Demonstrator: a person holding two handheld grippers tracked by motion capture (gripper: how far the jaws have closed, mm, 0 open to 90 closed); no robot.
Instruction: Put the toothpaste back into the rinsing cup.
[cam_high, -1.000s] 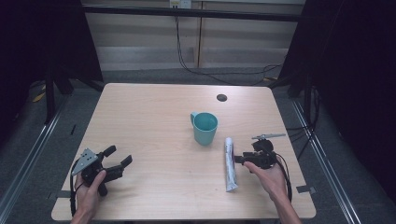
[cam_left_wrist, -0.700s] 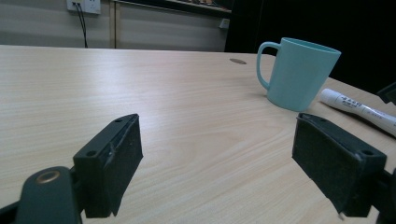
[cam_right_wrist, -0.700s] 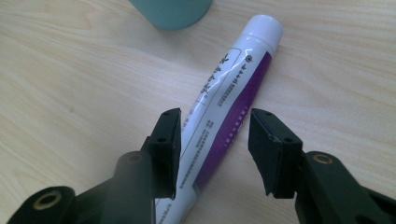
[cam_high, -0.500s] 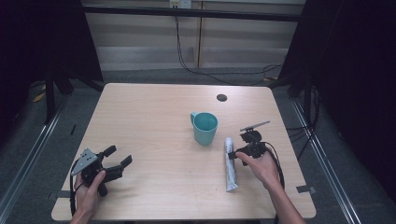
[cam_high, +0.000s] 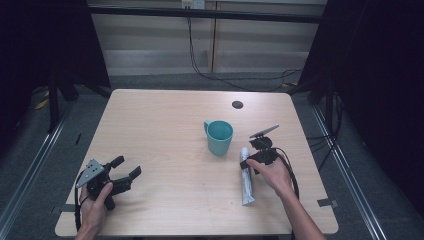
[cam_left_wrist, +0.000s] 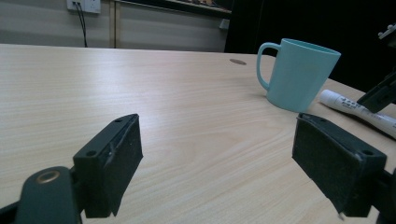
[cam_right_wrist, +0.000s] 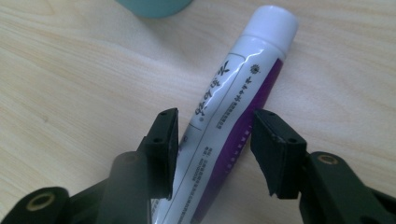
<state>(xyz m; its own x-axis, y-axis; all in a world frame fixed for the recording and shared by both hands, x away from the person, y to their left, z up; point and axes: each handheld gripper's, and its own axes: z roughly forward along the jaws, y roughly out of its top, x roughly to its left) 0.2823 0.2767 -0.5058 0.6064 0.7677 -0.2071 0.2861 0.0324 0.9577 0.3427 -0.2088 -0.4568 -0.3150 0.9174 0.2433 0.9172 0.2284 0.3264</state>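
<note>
White tube (cam_right_wrist: 233, 102) lies flat, cap toward teal mug (cam_high: 219, 136).

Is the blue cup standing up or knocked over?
Standing up. The cup sits on its base on the table, its open mouth facing up and its handle at the side.

Mug (cam_right_wrist: 153, 6) cut off by the right gripper view's top edge, tube's (cam_right_wrist: 233, 107) lower end hidden behind the jaws, its small print too blurred to read

Right gripper (cam_high: 248, 163) now astride tube (cam_high: 246, 181).
</note>
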